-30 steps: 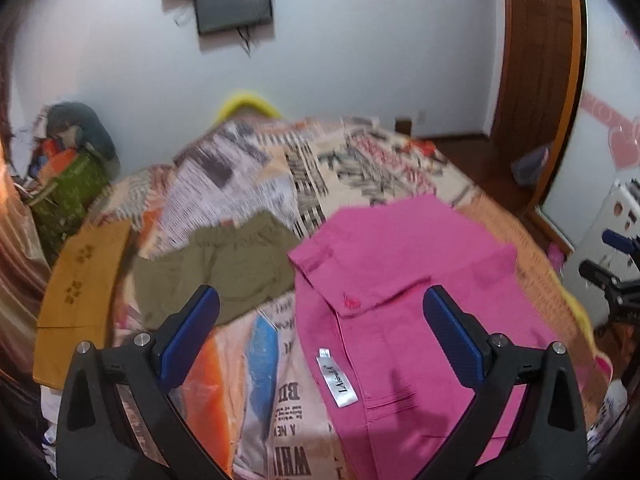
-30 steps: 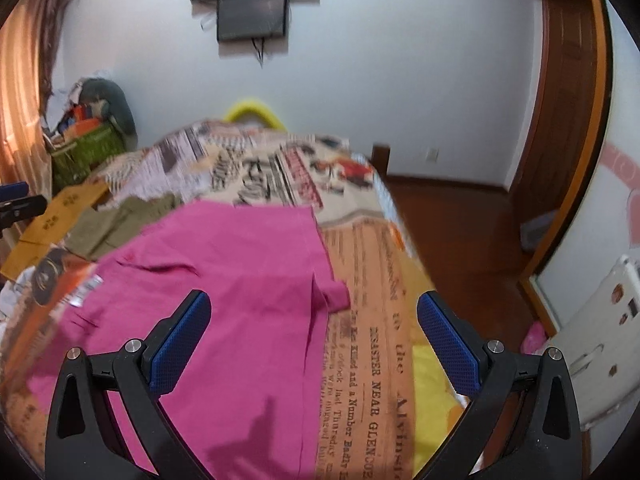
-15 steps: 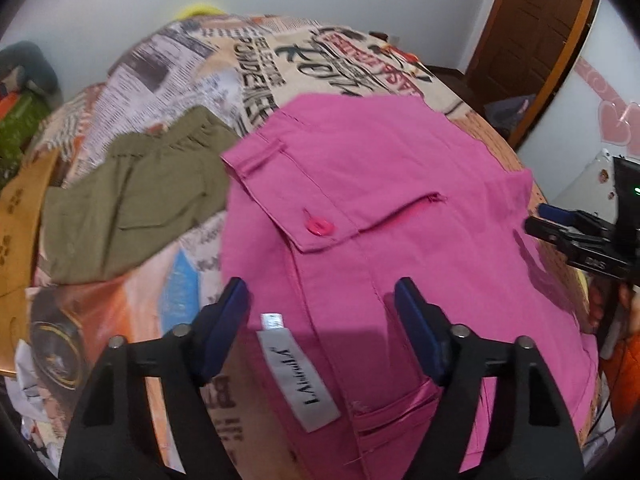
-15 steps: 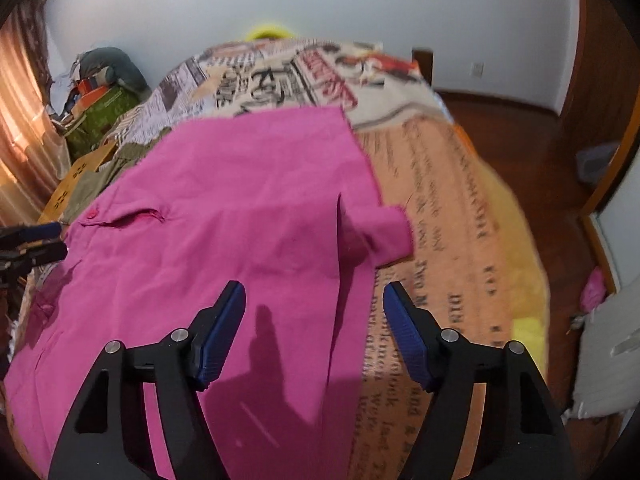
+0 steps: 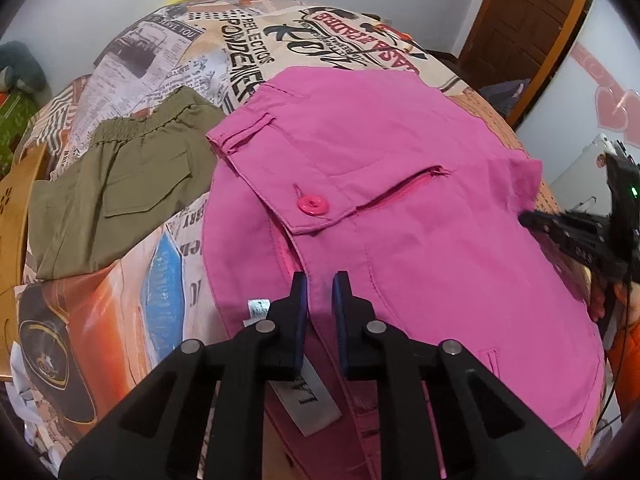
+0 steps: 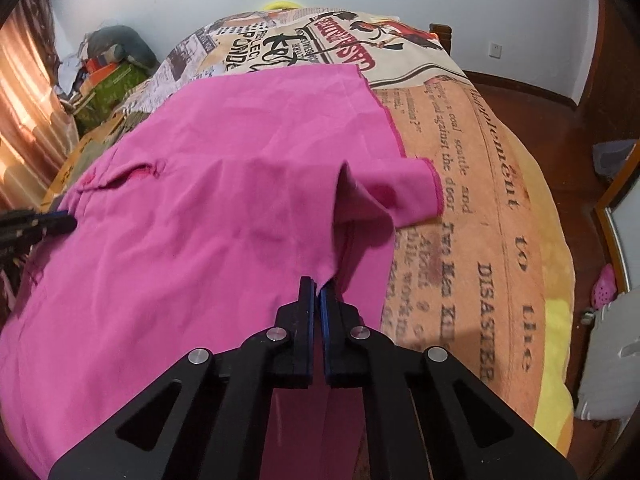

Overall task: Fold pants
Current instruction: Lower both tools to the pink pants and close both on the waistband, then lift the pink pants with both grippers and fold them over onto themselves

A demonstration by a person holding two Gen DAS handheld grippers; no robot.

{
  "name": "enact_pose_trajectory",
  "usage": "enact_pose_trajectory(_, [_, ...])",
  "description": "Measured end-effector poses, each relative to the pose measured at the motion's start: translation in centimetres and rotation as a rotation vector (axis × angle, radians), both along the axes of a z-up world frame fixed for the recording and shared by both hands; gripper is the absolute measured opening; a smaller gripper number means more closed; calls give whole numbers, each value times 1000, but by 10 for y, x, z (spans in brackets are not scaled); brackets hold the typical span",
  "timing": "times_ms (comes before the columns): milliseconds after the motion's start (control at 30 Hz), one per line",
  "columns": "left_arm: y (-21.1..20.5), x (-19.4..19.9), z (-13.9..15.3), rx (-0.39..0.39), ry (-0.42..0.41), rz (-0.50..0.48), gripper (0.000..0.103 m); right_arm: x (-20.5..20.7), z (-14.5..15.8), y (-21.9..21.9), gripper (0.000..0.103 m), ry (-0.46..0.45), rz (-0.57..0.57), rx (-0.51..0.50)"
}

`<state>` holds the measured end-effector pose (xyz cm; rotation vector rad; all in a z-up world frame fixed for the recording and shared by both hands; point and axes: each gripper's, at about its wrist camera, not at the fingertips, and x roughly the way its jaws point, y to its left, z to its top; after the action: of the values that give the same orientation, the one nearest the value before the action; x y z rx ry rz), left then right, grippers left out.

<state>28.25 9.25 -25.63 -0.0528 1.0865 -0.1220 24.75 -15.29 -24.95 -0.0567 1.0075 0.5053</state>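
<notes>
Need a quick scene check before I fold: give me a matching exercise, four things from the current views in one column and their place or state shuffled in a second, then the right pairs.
Things:
1. left gripper
2. right gripper
3. olive shorts
4. white label

Places or states:
A. lying flat on the printed bedspread, beside the pink pants
B. closed on the pants' near edge, by the leg end
C. hanging at the pants' waist, partly behind a finger
D. pinching the pants' waistband

Pairs: 1-D, 2-B, 3-A, 4-C

Home bedroom; bed (image 6: 500, 208); door (image 5: 532, 20)
</notes>
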Motion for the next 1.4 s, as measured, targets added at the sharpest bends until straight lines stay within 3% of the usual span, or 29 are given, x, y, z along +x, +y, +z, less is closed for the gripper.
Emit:
enact_pose_trajectory(267, [-11,15,-3,73,9,-2,13,-10,0,-6,2,36,-8,-6])
enact_pose_trajectory(467, [5,5,21,4,-8,30,14,-12,22,-8,4,10,-12,-11])
enact_pose_trajectory(533, [13,2,33,6,-39,52,21,-10,35,-11,6,-28,-19,-11])
enact_pose_trajectory(633, [30,6,55,8,-98,94,41,1,54,-14,13,-78,-29,8])
enact_pose_trajectory(800, [48,24,77,28,-152,125,46,34,79,-10,33,-169,-53,19])
enact_pose_trajectory(900, [54,43,82,41,-170,133,58,57,86,-3,38,-196,-60,32])
enact_pose_trajectory(1067, [62,85,63,79,-147,127,67,92,85,10,53,-225,-59,21])
enact_pose_trajectory(1300, [76,129,8,20,-23,143,67,150,57,20,54,-154,-33,5])
enact_pose_trajectory(1400, [81,140,-12,-59,7,147,67,169,43,23,54,-117,-18,-8])
